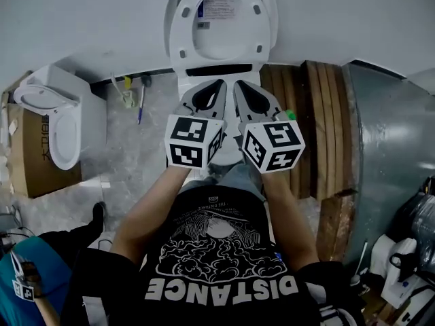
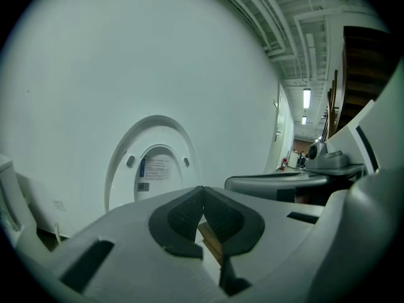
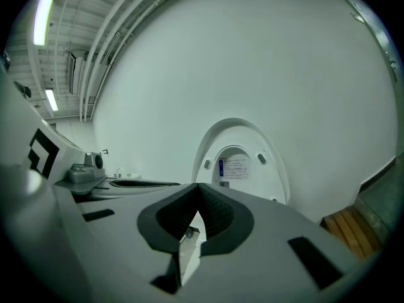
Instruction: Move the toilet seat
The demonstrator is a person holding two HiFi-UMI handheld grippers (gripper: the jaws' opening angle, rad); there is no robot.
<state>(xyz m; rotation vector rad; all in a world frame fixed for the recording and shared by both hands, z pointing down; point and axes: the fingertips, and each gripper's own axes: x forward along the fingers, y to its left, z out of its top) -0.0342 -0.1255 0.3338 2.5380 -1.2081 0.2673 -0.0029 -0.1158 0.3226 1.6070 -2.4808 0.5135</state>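
Seat position: we see the toilet seat raised against the wall, long axis upright, straight ahead of both sets of fingertips. Our left gripper and right gripper sit side by side, both closed on nothing and about equally near it.

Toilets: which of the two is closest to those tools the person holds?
The toilet straight ahead, its lid raised against the wall. The other toilet stands off to the left, by a cardboard box.
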